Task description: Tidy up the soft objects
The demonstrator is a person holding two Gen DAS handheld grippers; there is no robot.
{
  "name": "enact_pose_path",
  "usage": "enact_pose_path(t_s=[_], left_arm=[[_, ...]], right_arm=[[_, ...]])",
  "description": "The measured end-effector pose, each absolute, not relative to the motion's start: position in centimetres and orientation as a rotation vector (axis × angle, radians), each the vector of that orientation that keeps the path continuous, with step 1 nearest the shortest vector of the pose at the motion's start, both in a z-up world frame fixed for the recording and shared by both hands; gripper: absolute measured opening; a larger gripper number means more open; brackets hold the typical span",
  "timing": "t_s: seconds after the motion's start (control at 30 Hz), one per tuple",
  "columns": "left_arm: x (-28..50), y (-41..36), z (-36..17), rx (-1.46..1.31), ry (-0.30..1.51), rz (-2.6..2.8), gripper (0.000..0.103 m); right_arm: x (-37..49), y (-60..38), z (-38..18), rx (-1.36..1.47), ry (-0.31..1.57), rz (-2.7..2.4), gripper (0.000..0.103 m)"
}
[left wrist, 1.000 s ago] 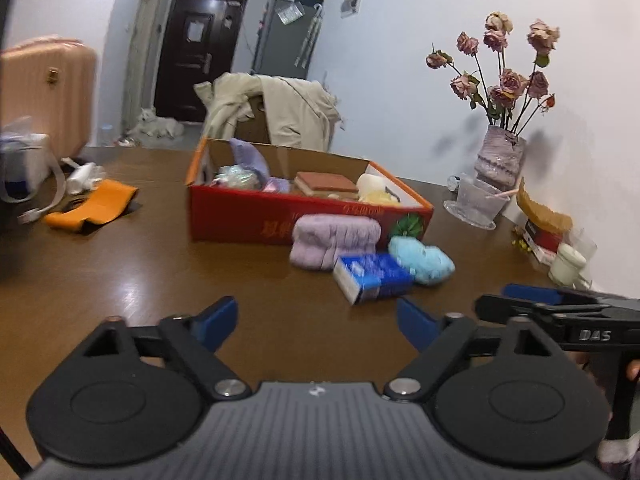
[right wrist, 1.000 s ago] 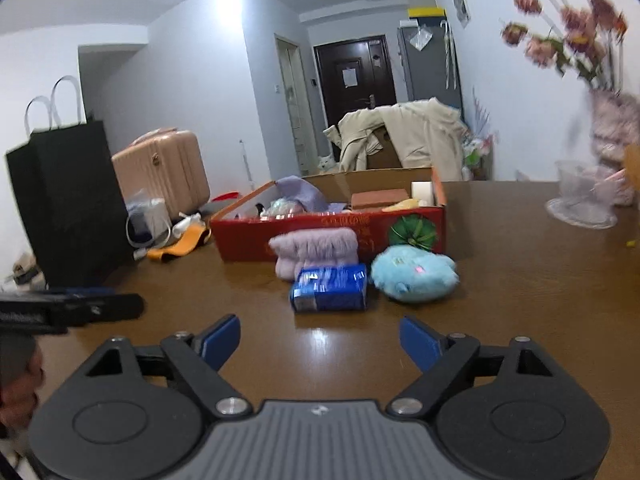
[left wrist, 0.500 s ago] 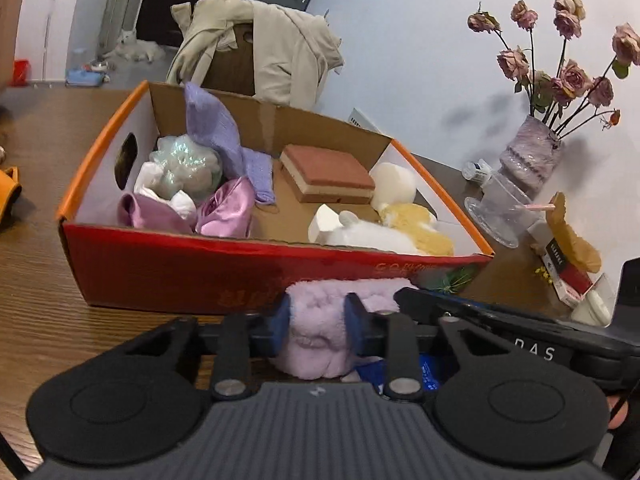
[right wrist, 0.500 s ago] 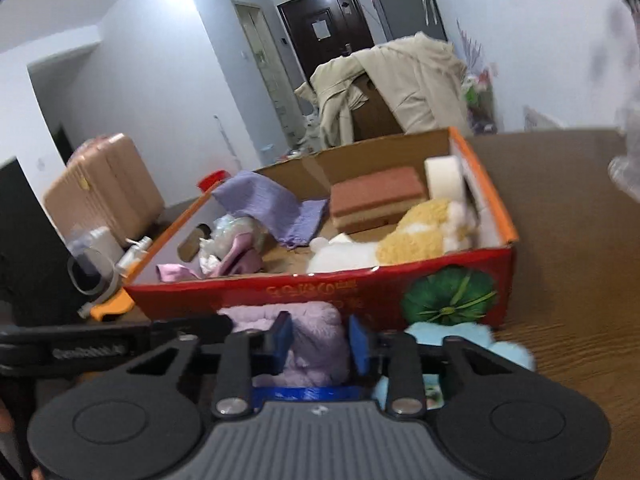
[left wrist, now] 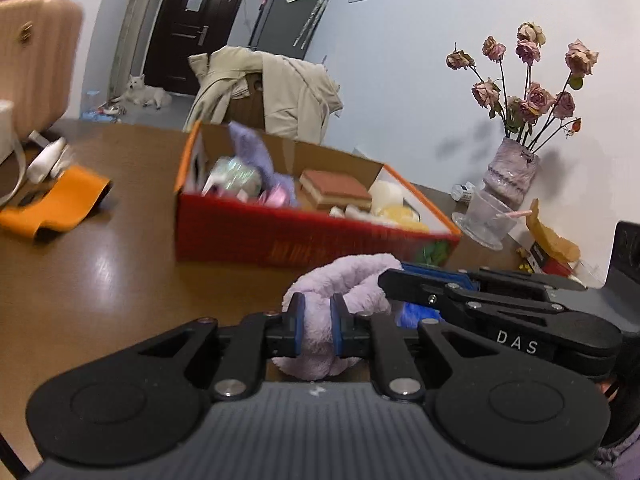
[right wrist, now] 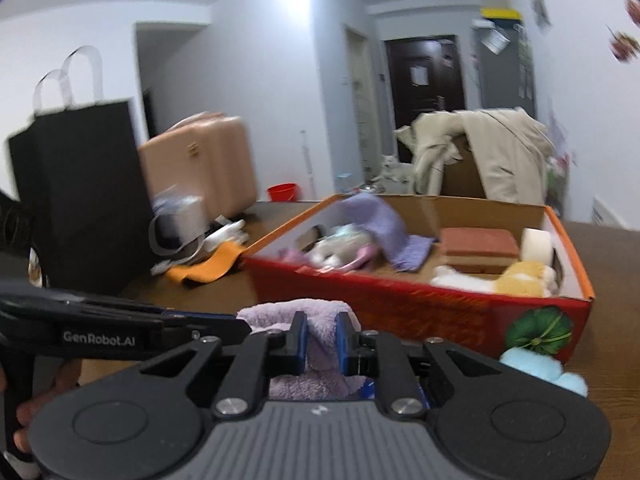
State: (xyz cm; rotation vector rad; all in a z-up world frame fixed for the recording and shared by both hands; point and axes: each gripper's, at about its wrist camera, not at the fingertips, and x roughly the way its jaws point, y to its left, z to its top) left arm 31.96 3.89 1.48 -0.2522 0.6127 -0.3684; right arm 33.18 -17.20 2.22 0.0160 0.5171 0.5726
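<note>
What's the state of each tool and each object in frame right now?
left tool: shut on purple plush towel
right tool: shut on purple plush towel
purple plush towel: pinched by both tools, in front of the box
red cardboard box: open top, soft items inside
blue plush toy: on the table by the box, untouched
blue packet: mostly hidden behind the tools

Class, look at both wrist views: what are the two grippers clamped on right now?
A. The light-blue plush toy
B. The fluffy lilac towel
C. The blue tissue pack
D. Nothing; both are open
B: the left gripper and right gripper each have jaws pinching the fluffy lilac towel.
</note>
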Motion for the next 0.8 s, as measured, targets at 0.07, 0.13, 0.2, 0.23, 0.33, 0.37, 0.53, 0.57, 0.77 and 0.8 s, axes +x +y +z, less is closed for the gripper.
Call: enact_pose_path(t_s=[0.07,0.13,0.2,0.23,0.33,0.37,0.53,0.57,0.77,0.8], left_arm=[[30.2,4.4,0.7,-0.264,0.633,-0.364,0.014],[28.4,4.7,0.0,-0.27,0.645,-0.367,0.014],[26.4,4.9,-0.2,-0.259,0.627,-0.375,0.014],[25.3,5.0,-0.2,-0.248,0.617,-0.384,0.015],[22.0,5.1,-0.5,-0.245,0.602,-0.412,0.015],[21.2,4.9,-0.5,-0.239,0.602,-0.423,0.015],[17.7,3.7,-1.0,-0.151,0.597,-0.43,0.017],[17.2,3.8,-1.2,-0.146,0.607,-0.436,0.019],[14.7,5.2,-0.1,-0.231,0.56,-0.499,0.051],[14.9,5.3,0.0,-0.255,0.56,-0.495,0.06]], right_arm=[[31.4,-16.5,1.9,-0.009,0.534,0.581,0.014],[29.3,-16.4,1.3,-0.017,0.559,0.584,0.014],[27.1,-16.5,0.8,-0.014,0.577,0.574,0.014],[26.2,-16.7,0.5,-0.011,0.583,0.572,0.014],[22.8,-17.6,-0.2,0.02,0.613,0.572,0.014],[21.9,-17.8,-0.4,0.025,0.623,0.57,0.014],[18.8,-18.4,-1.1,0.036,0.68,0.574,0.018],[18.3,-18.7,-1.0,0.036,0.684,0.571,0.018],[16.5,-20.8,0.5,0.113,0.638,0.57,0.03],[16.6,-20.8,0.6,0.134,0.633,0.569,0.034]])
